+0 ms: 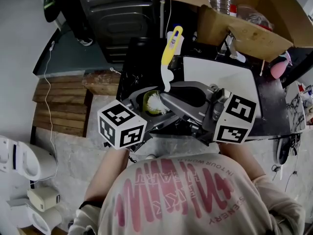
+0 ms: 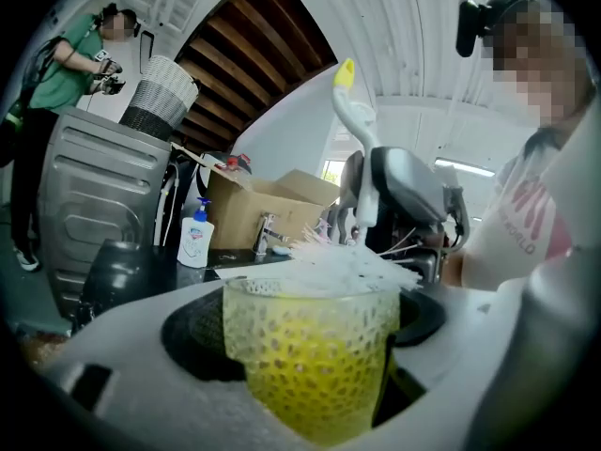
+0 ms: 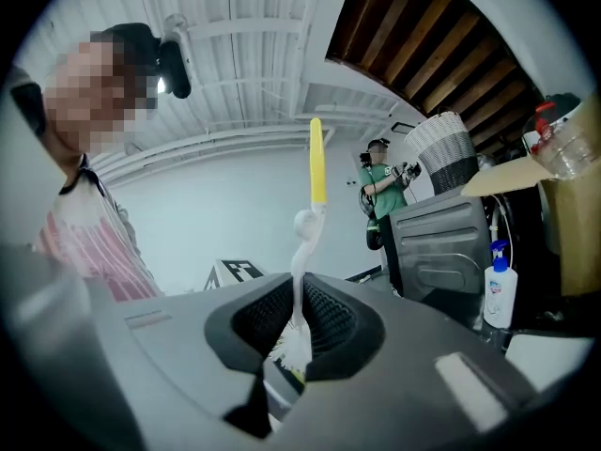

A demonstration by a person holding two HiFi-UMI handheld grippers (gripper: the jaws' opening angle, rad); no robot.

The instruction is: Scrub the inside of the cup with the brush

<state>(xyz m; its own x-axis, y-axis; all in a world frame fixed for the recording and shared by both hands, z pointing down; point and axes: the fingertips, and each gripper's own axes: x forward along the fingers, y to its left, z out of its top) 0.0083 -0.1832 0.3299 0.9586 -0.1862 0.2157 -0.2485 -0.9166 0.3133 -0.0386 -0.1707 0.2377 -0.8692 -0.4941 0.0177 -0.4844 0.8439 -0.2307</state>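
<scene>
The left gripper (image 1: 148, 107) is clamping its jaws on the sides of the yellow-green cup (image 2: 315, 365), which is sitting upright low in the centre of the left gripper view with its mouth facing up. The right gripper (image 3: 299, 325) is pinching its jaws nearly together on the thin white neck of the brush (image 3: 315, 172), just above the head. The brush's long axis is running close to upright, slightly tilted. Its yellow tip is pointing up toward the top centre of the head view, and the bristles (image 2: 349, 269) are pointing down at the cup's mouth, splaying across the rim. How deep they are reaching cannot be told. The likely trouble is in the grips. The narrow neck is giving the right jaws little to bite, so a hard scrubbing stroke could twist the brush or let it slide. A downward push could drive the cup out of the left jaws or tip it, since it is being held by its walls alone. Bristles catching on the rim could also flick the head out.
</scene>
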